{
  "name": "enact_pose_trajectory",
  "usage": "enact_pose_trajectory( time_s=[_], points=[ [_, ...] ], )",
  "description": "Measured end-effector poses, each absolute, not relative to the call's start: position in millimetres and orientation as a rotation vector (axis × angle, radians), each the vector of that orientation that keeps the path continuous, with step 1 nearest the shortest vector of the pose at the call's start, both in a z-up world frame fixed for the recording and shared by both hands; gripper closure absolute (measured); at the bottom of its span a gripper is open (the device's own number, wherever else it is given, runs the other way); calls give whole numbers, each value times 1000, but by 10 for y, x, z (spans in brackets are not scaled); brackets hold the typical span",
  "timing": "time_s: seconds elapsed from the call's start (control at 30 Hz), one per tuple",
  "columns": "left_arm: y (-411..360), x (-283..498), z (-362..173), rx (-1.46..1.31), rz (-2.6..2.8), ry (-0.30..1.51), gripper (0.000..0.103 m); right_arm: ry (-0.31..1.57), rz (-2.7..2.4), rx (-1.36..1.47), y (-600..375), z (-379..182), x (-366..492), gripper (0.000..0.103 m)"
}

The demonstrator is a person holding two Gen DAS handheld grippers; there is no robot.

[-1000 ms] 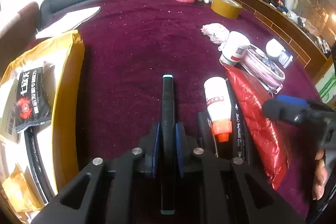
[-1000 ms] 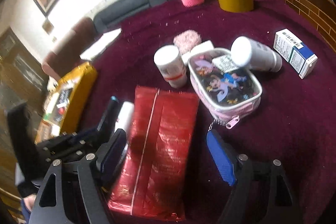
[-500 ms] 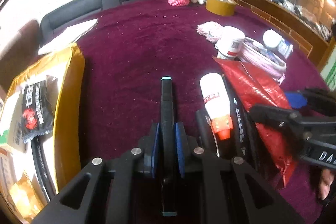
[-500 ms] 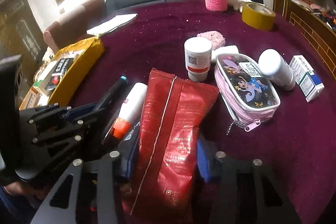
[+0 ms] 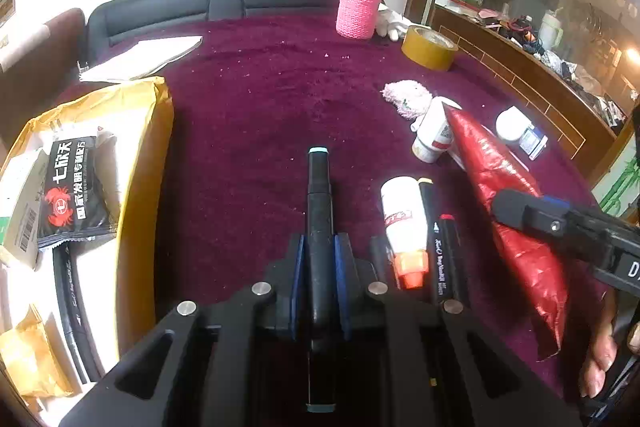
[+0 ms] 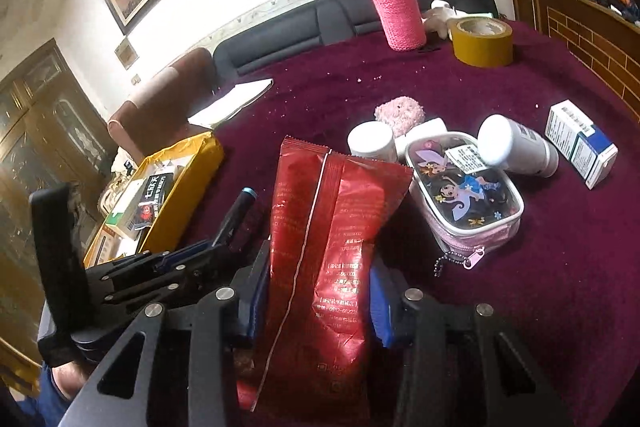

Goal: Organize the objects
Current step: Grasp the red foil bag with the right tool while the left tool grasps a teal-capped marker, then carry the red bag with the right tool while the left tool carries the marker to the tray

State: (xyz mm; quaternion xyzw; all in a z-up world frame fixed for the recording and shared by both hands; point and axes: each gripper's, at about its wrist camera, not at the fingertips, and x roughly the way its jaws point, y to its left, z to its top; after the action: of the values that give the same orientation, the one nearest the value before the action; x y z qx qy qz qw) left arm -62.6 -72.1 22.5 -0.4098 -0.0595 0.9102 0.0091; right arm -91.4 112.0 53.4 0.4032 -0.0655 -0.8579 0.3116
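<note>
Left tongs (image 5: 319, 267) are clamped tight on a black marker with a teal cap (image 5: 319, 227), which sticks out forward past the pads over the maroon table (image 5: 260, 115). Right tongs (image 6: 316, 303) have just been closing and now the blue pads squeeze the lower part of a red foil snack bag (image 6: 328, 235), which looks raised at its far end.

Just right of the held marker lie a white glue bottle with an orange cap (image 5: 402, 223) and two more black markers (image 5: 444, 251), all side by side. Further right sit a pink cartoon pencil pouch (image 6: 464, 195), a white bottle lying on its side (image 6: 516, 147), an upright white jar (image 6: 370, 143) and a blue-and-white box (image 6: 582, 143). On the left is a yellow box (image 5: 140, 187) already holding packets, probably where stuff goes.

What could go wrong: the foil is slick and puffy, so the bag could slide out or sag and sweep the jar or pouch over when it gets carried. The two tongs are also close together, so they could bump.

Hard to tell: the bag's near end is hidden behind the tongs, and the bag covers the jar's lower half.
</note>
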Motion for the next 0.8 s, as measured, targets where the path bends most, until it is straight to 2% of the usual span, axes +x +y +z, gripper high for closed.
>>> enact_pose_trajectory(
  time_s=[0.5, 0.8],
  points=[
    [-866, -386, 505, -1171, 2881, -320, 89, -180, -2270, 1000, 1086, 543, -892, 58],
    [-1335, 62, 774, -1069, 2919, -497, 89, -224, -2281, 1007, 1052, 525, -889, 58]
  ],
)
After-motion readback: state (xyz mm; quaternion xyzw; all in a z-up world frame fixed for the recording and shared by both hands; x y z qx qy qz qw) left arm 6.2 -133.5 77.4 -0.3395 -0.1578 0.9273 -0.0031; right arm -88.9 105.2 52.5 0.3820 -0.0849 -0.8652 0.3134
